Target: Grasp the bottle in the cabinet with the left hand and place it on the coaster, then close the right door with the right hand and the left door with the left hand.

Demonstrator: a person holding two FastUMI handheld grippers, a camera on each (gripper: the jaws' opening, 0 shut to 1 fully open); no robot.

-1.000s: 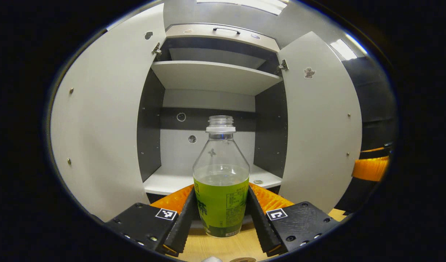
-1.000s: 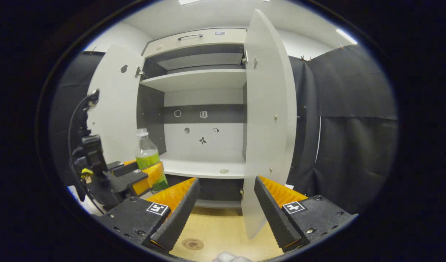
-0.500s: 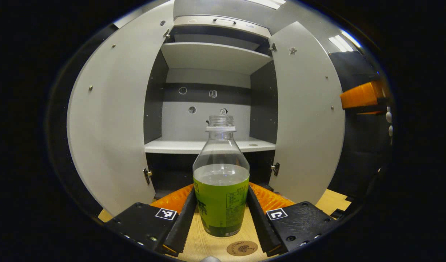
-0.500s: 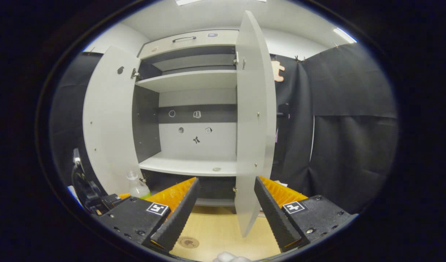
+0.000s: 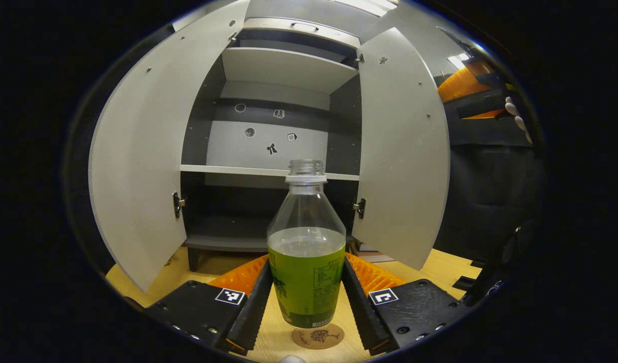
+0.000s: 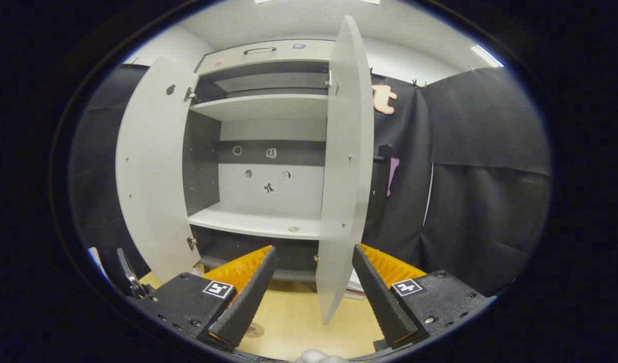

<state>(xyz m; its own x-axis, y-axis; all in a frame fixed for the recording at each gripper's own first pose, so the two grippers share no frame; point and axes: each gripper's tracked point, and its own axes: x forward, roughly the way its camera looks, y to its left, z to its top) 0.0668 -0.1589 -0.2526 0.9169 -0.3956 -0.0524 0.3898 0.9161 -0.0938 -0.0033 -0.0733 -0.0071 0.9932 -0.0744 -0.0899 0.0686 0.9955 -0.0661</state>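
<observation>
**Bottle over the coaster, doors waiting**

Our left gripper (image 5: 306, 297) has its fingers (image 5: 256, 297) pressed on both sides of the bottle (image 5: 306, 252), which stands upright, long axis vertical, out of the cabinet (image 5: 284, 75). Just below and a touch nearer us lies the coaster (image 5: 318, 336) on the tabletop (image 5: 440, 264) — the bottle's base sits over its far edge. Whether the base touches it or hangs a little above we cannot tell, so we judge the coming move to be straight down, nudged slightly back.

Our right gripper (image 6: 311, 282) holds nothing, its fingers spread wide. The right door (image 6: 344, 166) stands edge-on directly ahead between them — the nearer hand for that door. The left door (image 6: 155, 171) is swung wide. The coaster (image 6: 254, 330) shows partly behind a finger.
</observation>
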